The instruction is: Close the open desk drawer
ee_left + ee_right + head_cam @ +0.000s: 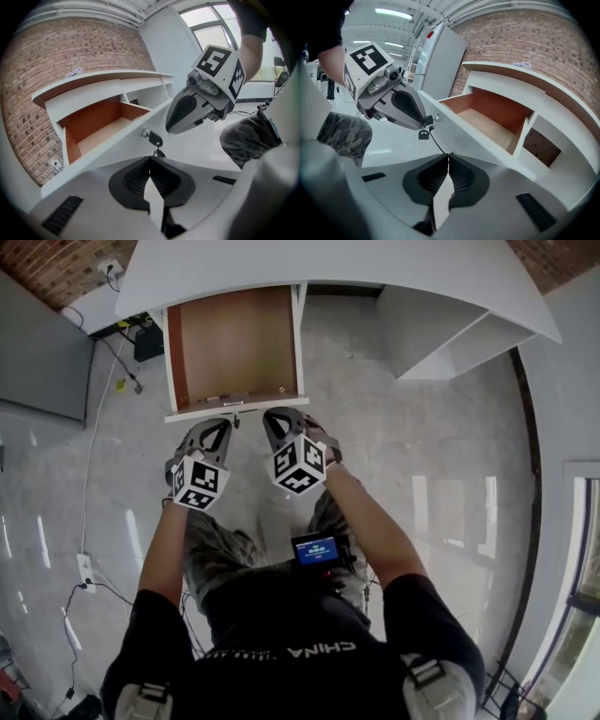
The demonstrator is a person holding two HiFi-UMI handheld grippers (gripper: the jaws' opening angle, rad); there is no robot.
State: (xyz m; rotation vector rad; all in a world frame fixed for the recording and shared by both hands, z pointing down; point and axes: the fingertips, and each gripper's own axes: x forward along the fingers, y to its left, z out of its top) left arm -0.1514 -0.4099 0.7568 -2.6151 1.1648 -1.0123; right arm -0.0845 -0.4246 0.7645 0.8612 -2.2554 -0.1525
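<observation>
- Pushing is the step I judge to be in hand. The white desk drawer with a brown wooden inside [234, 343] stands pulled well out from under the curved white surface [375, 268], at 12 o'clock from me.
- My left gripper [217, 425] and right gripper [277, 418] sit side by side just at the drawer's white front panel [108, 150]. The left is toward 11 o'clock and the right toward 1 o'clock.
- Both pairs of jaws are pressed together with nothing between them. That suits a push, since closed tips make one blunt nose.
- A small dark key [423, 134] hangs from the lock in the panel's middle, right by the left gripper's tip. I cannot tell whether the tip touches it. I'd keep both noses off the key so it isn't bent or knocked.
- I would press on bare panel either side of the lock, at even height, and drive straight toward 12 o'clock. Uneven pressure would likely skew the drawer in its runners.
- I'd go steadily and ease off near the end, stopping when the panel sits flush with the desk's edge, so it doesn't slam or bounce back.
- Some small things lie inside at the drawer's near edge, too small to name. They may slide if I shove hard.
</observation>
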